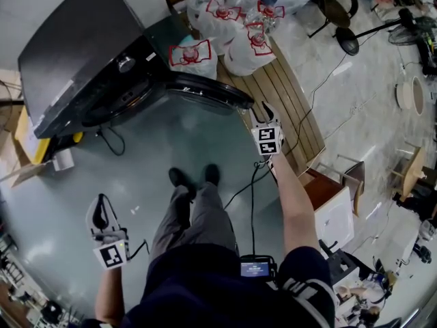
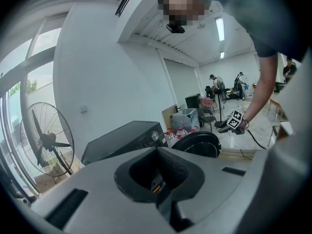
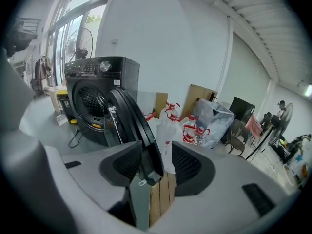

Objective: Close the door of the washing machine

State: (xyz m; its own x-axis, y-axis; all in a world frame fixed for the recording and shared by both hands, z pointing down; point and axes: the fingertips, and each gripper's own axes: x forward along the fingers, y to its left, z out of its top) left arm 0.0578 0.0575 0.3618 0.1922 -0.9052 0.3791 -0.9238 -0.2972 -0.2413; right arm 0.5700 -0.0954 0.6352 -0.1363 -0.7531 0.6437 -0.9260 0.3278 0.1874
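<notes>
Low at the person's left side, the left gripper [image 1: 102, 210] hangs over the grey floor [image 1: 61, 210] with its jaws pressed together on nothing, well apart from the black washing machine [image 1: 75, 53] standing further up. The machine's round door [image 1: 205, 91] stands wide open. The right gripper [image 1: 263, 113] is at the door's free edge with its jaws spread and the rim between the pads, and tied plastic bags [image 1: 222, 29] sit beyond on a slatted wooden pallet [image 1: 290, 108].
</notes>
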